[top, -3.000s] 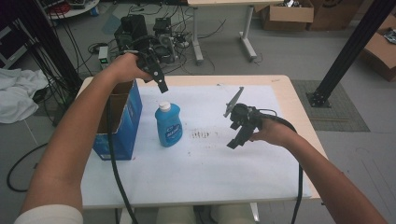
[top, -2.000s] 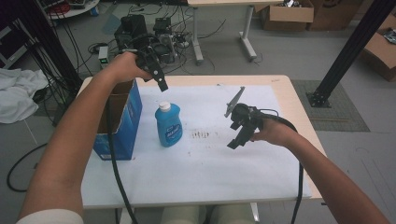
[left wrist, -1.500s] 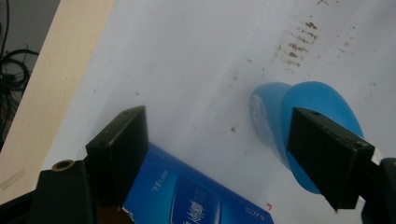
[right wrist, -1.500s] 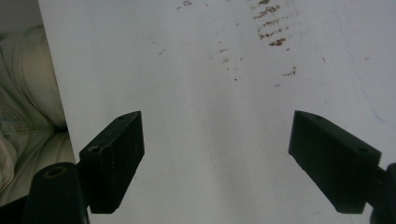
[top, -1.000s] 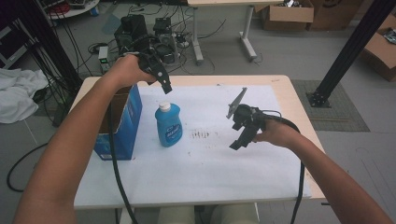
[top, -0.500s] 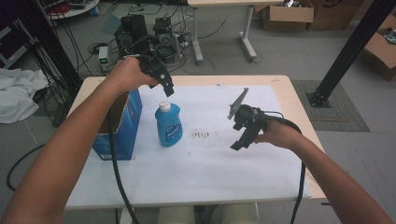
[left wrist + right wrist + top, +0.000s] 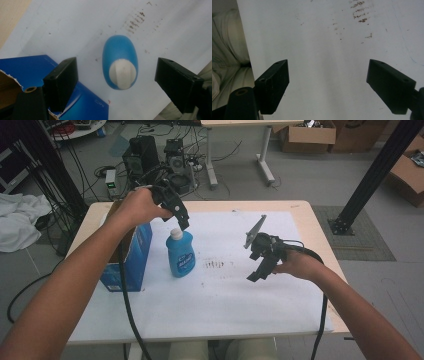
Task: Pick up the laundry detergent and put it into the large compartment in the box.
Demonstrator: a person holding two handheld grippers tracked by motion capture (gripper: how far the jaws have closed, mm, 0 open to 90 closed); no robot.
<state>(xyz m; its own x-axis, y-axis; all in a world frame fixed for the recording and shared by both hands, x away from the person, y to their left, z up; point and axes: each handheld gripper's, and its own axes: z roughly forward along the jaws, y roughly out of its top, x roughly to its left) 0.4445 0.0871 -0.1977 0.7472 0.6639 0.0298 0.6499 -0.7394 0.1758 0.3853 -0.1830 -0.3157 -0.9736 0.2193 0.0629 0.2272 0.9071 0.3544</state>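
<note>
Centrally in the high view: blue bottle [image 7: 180, 253] with white cap, upright on the white sheet [image 7: 210, 305], just beside the blue box [image 7: 131, 262] at frame left. Directly above the cap: left gripper [image 7: 183, 222], jaws spread wide, touching nothing; seen along its jaws, bottle [image 7: 120, 62] centred in the gap. Right of centre: right gripper [image 7: 255, 275], jaws likewise wide apart, empty, over bare, speckled sheet [image 7: 324, 62].
</note>
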